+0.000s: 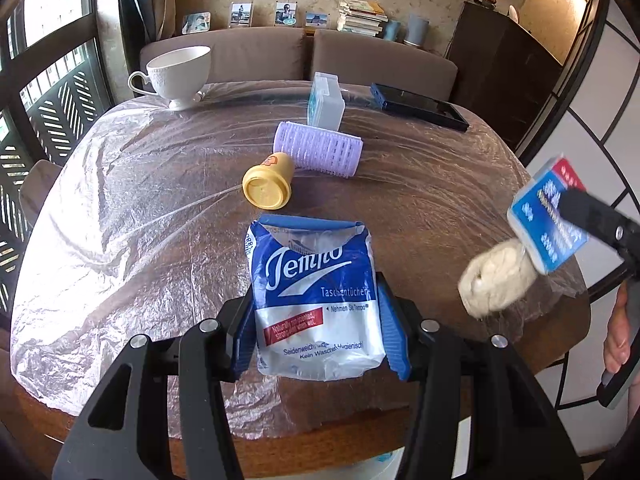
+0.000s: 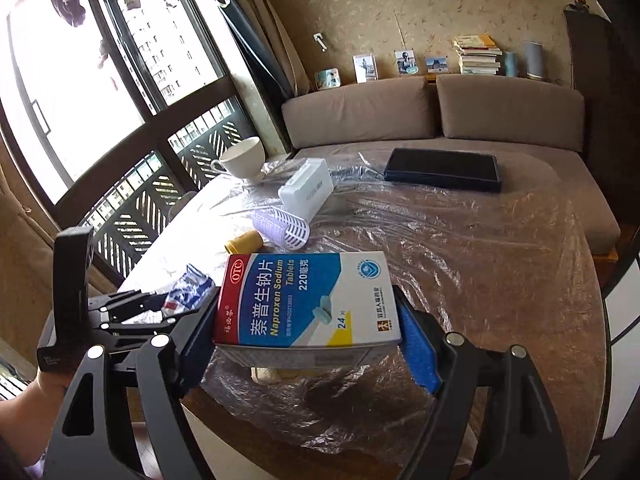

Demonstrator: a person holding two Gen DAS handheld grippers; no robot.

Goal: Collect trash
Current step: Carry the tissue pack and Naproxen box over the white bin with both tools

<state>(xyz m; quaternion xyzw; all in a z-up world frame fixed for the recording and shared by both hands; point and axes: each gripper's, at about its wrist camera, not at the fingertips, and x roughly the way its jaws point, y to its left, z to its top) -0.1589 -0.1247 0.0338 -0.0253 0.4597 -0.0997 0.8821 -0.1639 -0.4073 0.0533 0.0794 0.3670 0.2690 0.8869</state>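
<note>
Low in the centre of the left wrist view, the left gripper (image 1: 318, 330) was closed on a blue and white Tempo tissue packet (image 1: 316, 300), its blue pads (image 1: 394, 338) pressing the lower sides of the wrapper. The packet looked nearly empty, its top torn open, so it was probably very light, soft and crinkly, likely to fold or slip unless pinched across its middle where the film bunches. In the centre of the right wrist view, the right gripper (image 2: 308, 336) was closed on a naproxen tablet box (image 2: 308, 300), gripped by its two long sides and held above the table (image 2: 500, 280), which was covered in clear plastic film. The carton seemed light and fairly stiff, though hard squeezing could crush it. At the right edge of the left view, a crumpled cream-coloured wad (image 1: 494, 284) lay on the film near the table's edge, just below the held box; it looked soft and easily compressed. Further up the frame lay a yellow cup (image 1: 268, 186) on its side and a lilac hair roller (image 1: 318, 148).
</note>
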